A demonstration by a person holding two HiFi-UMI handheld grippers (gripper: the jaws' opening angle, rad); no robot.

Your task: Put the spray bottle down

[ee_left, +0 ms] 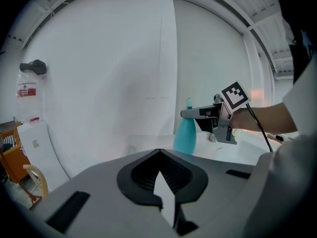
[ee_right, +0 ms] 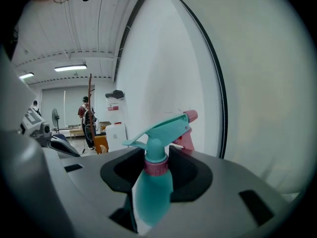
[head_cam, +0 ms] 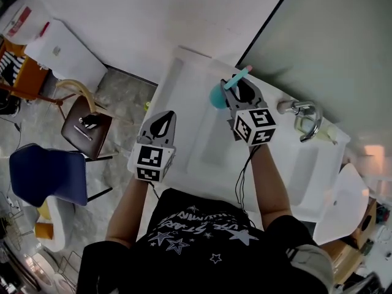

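A teal spray bottle [head_cam: 217, 95] with a pink collar and pink nozzle tip is held upright by its neck in my right gripper [head_cam: 242, 86], over the far part of the white sink counter [head_cam: 184, 78]. In the right gripper view the bottle [ee_right: 153, 192] fills the gap between the jaws of that gripper [ee_right: 157, 157], trigger head above them. My left gripper [head_cam: 164, 118] hovers over the counter's left edge, shut and empty. From the left gripper view [ee_left: 159, 155] I see the bottle [ee_left: 185, 139] and the right gripper [ee_left: 198, 114] ahead to the right.
A chrome faucet [head_cam: 301, 112] stands at the counter's right, beside a grey-green wall panel [head_cam: 331, 41]. A white basin [head_cam: 202, 146] lies below my hands. On the floor to the left are a brown chair [head_cam: 86, 127], a blue chair [head_cam: 49, 173] and a white cabinet [head_cam: 64, 54].
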